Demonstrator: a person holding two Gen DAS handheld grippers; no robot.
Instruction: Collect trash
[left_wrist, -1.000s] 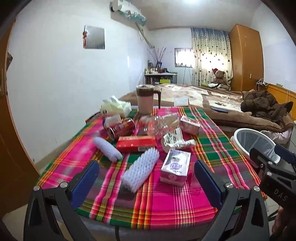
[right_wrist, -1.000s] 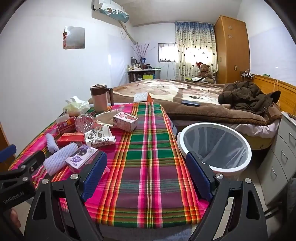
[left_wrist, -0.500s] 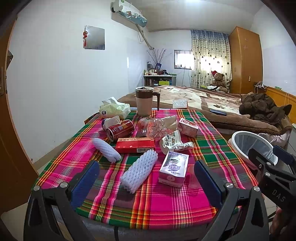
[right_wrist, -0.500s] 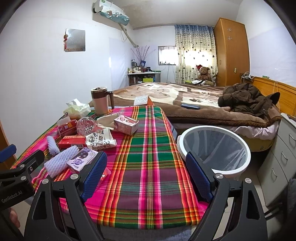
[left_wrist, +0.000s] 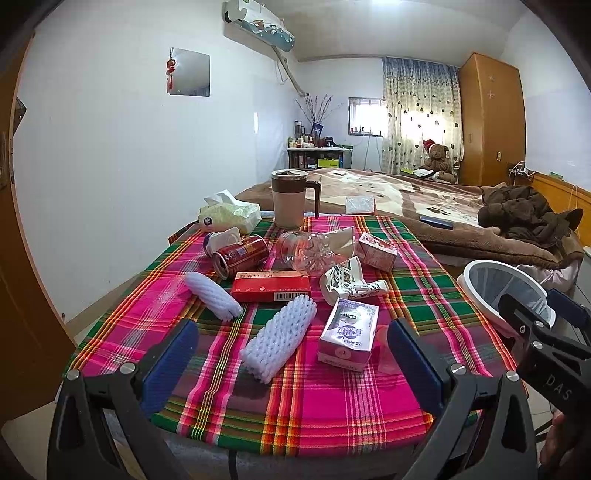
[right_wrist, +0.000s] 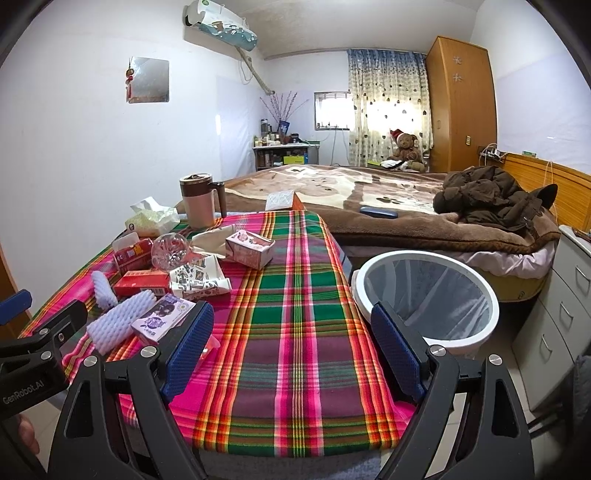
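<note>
Trash lies on the plaid table (left_wrist: 332, 402): a purple milk carton (left_wrist: 349, 334), two white foam nets (left_wrist: 279, 338) (left_wrist: 212, 295), a red box (left_wrist: 271, 286), a red can (left_wrist: 242, 254), a clear plastic bottle (left_wrist: 303, 251), a crumpled paper cup (left_wrist: 347, 284) and a pink carton (left_wrist: 376, 251). My left gripper (left_wrist: 291, 363) is open and empty, hovering before the near foam net and milk carton. My right gripper (right_wrist: 291, 349) is open and empty over the table's right half. A white-rimmed trash bin (right_wrist: 424, 295) stands right of the table.
A brown-lidded mug (left_wrist: 290, 199) and a tissue pack (left_wrist: 227, 214) stand at the table's far end. A bed (right_wrist: 388, 206) with a dark jacket lies behind. White drawers (right_wrist: 561, 306) stand at the far right. The right gripper shows at the left view's right edge (left_wrist: 546, 343).
Both views have tilted slightly upward and steadied, so the table and trash sit lower in frame. Both grippers stay open. No object on the table has moved.
</note>
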